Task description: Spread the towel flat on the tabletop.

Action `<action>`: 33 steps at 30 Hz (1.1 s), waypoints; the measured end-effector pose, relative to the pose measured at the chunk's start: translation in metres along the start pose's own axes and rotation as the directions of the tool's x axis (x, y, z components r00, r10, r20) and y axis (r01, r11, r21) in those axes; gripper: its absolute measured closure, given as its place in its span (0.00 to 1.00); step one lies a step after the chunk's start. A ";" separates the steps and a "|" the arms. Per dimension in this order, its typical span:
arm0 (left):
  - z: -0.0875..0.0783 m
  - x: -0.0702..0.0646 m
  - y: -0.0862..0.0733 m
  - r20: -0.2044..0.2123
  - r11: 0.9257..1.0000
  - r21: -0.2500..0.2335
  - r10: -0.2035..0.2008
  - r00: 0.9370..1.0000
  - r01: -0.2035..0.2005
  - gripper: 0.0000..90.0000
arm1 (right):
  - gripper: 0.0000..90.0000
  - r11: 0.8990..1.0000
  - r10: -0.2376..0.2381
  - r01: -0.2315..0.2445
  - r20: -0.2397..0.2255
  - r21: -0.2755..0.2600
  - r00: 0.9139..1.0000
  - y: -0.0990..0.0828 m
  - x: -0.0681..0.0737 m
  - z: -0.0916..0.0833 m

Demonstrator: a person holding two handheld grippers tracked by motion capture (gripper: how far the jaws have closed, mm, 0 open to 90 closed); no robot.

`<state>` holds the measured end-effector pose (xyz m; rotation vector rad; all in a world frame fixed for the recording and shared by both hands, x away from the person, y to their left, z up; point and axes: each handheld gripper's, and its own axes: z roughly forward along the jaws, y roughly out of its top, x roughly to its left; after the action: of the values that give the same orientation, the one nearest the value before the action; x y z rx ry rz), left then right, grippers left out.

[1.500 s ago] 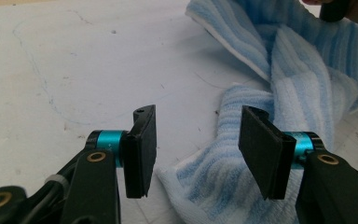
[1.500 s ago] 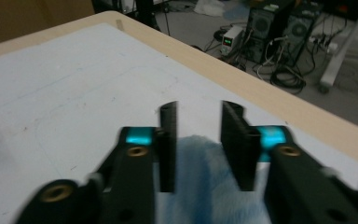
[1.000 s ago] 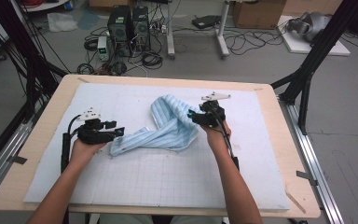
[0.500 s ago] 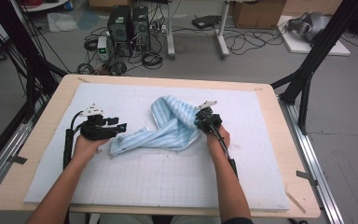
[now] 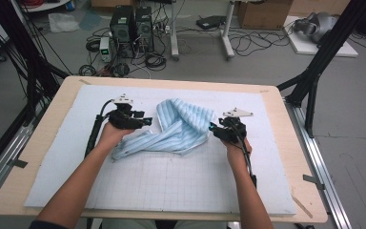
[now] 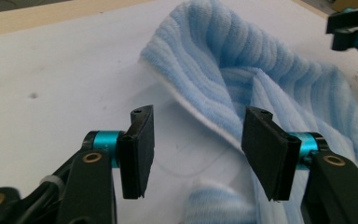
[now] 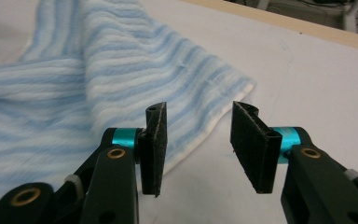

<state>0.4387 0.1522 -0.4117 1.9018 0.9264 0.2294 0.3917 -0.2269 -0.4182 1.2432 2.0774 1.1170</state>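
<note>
A light-blue striped towel (image 5: 181, 130) lies crumpled in the middle of the white mat (image 5: 171, 186). My left gripper (image 5: 147, 122) is at the towel's left side, open; in the left gripper view its jaws (image 6: 196, 149) straddle a raised fold of the towel (image 6: 242, 60) without pressing it. My right gripper (image 5: 213, 130) is at the towel's right corner. Its jaws (image 7: 198, 144) have just been opening and stand open, with the towel's corner (image 7: 98, 70) lying on the mat just beyond them and no cloth pinched.
The mat covers a wooden table (image 5: 293, 143). Black frame posts (image 5: 314, 71) stand at the table's right and left. Beyond the far edge, computers (image 5: 131, 24) and cables lie on the floor. The right gripper (image 6: 352, 32) shows far off in the left gripper view.
My left gripper has moved right and away from the person, up to the towel's fold. My right gripper shifted right and nearer to the person, and the towel's right corner now lies farther right.
</note>
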 end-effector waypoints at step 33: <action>0.035 0.021 0.015 -0.141 0.997 0.072 0.044 0.989 -0.034 0.97 | 0.48 0.999 0.035 -0.038 -0.117 -0.022 0.993 -0.021 0.008 -0.021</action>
<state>0.4789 0.1389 -0.4217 1.9891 1.0041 0.3645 0.3620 -0.2342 -0.4238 1.2363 2.1268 1.2552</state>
